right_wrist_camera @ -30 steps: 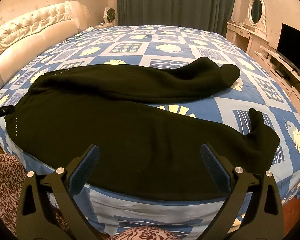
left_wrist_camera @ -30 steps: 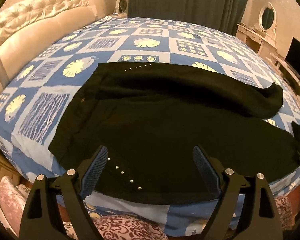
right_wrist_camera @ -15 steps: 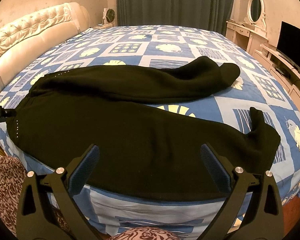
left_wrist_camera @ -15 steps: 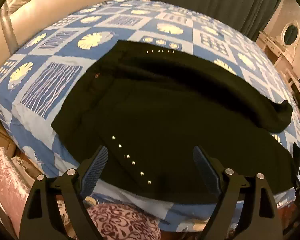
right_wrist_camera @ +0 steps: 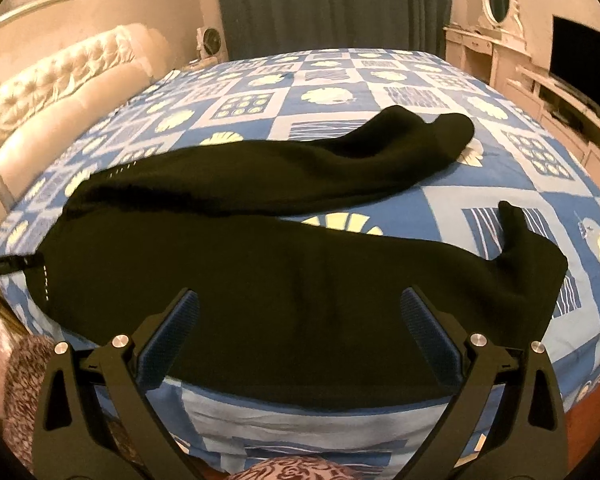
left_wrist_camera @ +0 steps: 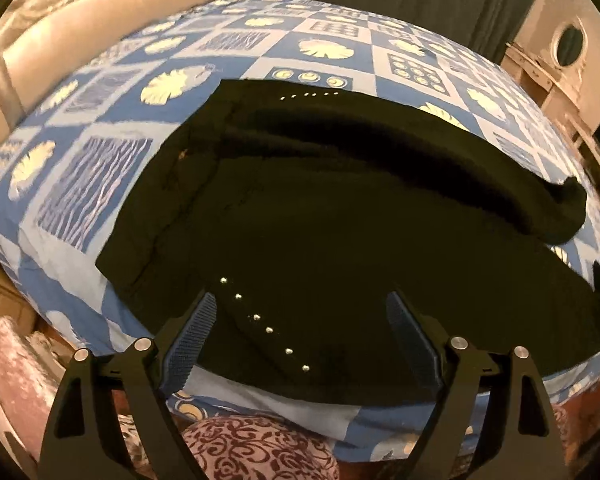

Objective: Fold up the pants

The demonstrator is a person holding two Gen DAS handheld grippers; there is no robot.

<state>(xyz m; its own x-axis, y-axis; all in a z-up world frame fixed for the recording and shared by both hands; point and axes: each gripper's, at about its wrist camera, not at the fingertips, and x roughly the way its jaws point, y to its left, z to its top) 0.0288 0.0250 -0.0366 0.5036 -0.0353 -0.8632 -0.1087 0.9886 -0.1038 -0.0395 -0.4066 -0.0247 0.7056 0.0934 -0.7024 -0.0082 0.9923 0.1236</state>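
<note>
Black pants (left_wrist_camera: 320,216) lie spread flat on the bed, waistband to the left, two legs running right; they also show in the right wrist view (right_wrist_camera: 284,280). A row of small silver studs (left_wrist_camera: 264,324) runs down the near side seam. My left gripper (left_wrist_camera: 300,316) is open and empty, hovering over the near hip area. My right gripper (right_wrist_camera: 300,312) is open and empty above the near leg, whose cuff (right_wrist_camera: 532,252) lies at the right. The far leg's cuff (right_wrist_camera: 440,128) rests further back.
The bed has a blue and white patterned cover (right_wrist_camera: 340,92) and a cream tufted headboard (right_wrist_camera: 52,84) at the left. A dresser with oval mirror (right_wrist_camera: 496,28) and a TV (right_wrist_camera: 580,60) stand at the right. A maroon patterned cloth (left_wrist_camera: 256,452) lies below the near bed edge.
The left gripper's view has shifted lower and closer over the waist and hip. The right gripper has lifted and tilted slightly. The pants have not moved.
</note>
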